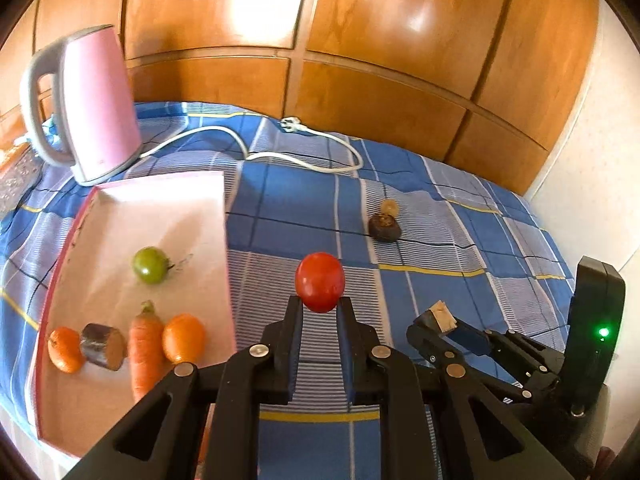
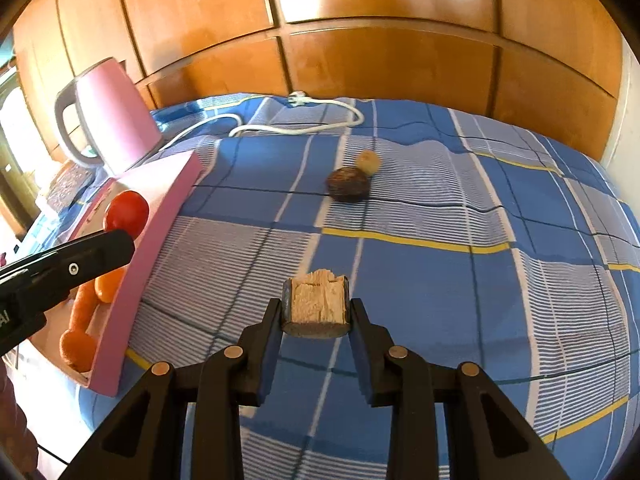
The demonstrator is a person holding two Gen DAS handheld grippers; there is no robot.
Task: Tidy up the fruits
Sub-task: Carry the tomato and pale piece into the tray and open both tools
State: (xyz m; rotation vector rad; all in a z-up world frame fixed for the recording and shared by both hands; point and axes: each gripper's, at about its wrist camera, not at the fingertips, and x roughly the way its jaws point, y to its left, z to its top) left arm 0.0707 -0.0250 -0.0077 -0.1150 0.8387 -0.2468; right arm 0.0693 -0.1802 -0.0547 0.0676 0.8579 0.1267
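My left gripper (image 1: 319, 307) is shut on a red tomato (image 1: 320, 281) and holds it above the blue checked cloth, just right of the pink tray (image 1: 192, 200). The tomato also shows in the right wrist view (image 2: 126, 212). My right gripper (image 2: 316, 312) is shut on a cut sugarcane piece (image 2: 316, 306) with a pale fibrous face; it shows in the left wrist view (image 1: 440, 316) too. In the tray lie a green tomato (image 1: 150, 265), a carrot (image 1: 145, 344), two oranges (image 1: 183, 338) and another cane piece (image 1: 103, 346).
A dark round fruit (image 2: 347, 184) and a small yellowish one (image 2: 368, 161) lie on the cloth (image 2: 440, 280) ahead. A pink kettle (image 1: 98, 104) stands behind the tray, its white cord (image 1: 304, 160) trailing across the cloth. Wooden panels back the scene.
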